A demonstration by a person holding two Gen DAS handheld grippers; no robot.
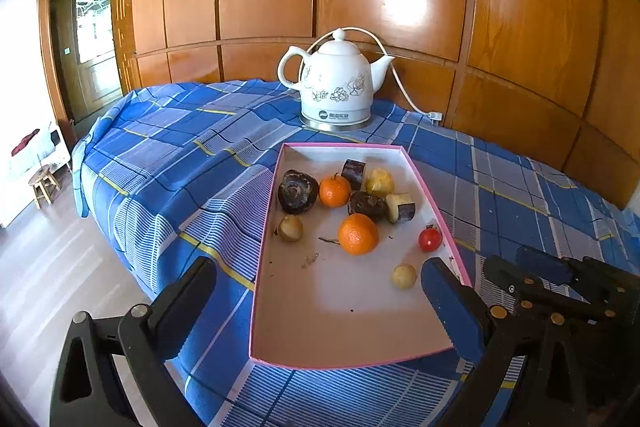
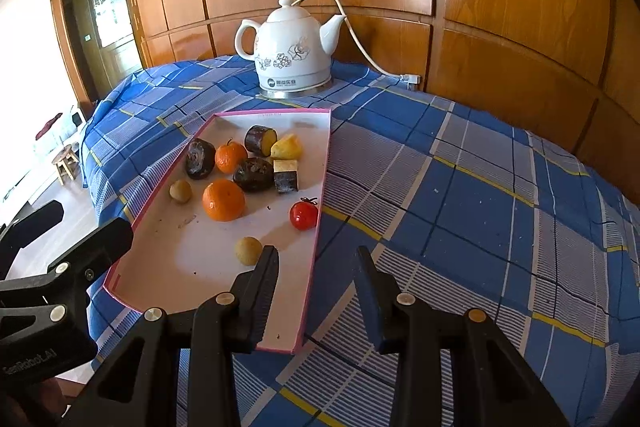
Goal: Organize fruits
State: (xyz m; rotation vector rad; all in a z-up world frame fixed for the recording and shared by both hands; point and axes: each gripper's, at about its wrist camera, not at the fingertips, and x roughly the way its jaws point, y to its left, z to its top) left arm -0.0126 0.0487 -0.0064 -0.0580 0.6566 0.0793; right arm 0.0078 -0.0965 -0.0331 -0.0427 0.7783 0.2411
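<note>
So tray point(image 1: 280, 267): 2 oranges point(image 1: 358, 234), 1 tomato point(image 1: 430, 239), 2 longans point(image 1: 404, 275)

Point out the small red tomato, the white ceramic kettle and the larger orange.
small red tomato point(image 2: 304, 215): right wrist view, middle of its skin.
white ceramic kettle point(image 1: 336, 83): left wrist view, flowered belly.
larger orange point(image 2: 223, 200): right wrist view, centre of peel.

Pink-rimmed white tray point(image 1: 424, 183) on blue plaid cloth point(image 1: 168, 155), orange mandarins point(image 1: 358, 234) and red tomato point(image 1: 430, 239) inside, white flowered kettle point(image 1: 336, 83) behind.
</note>
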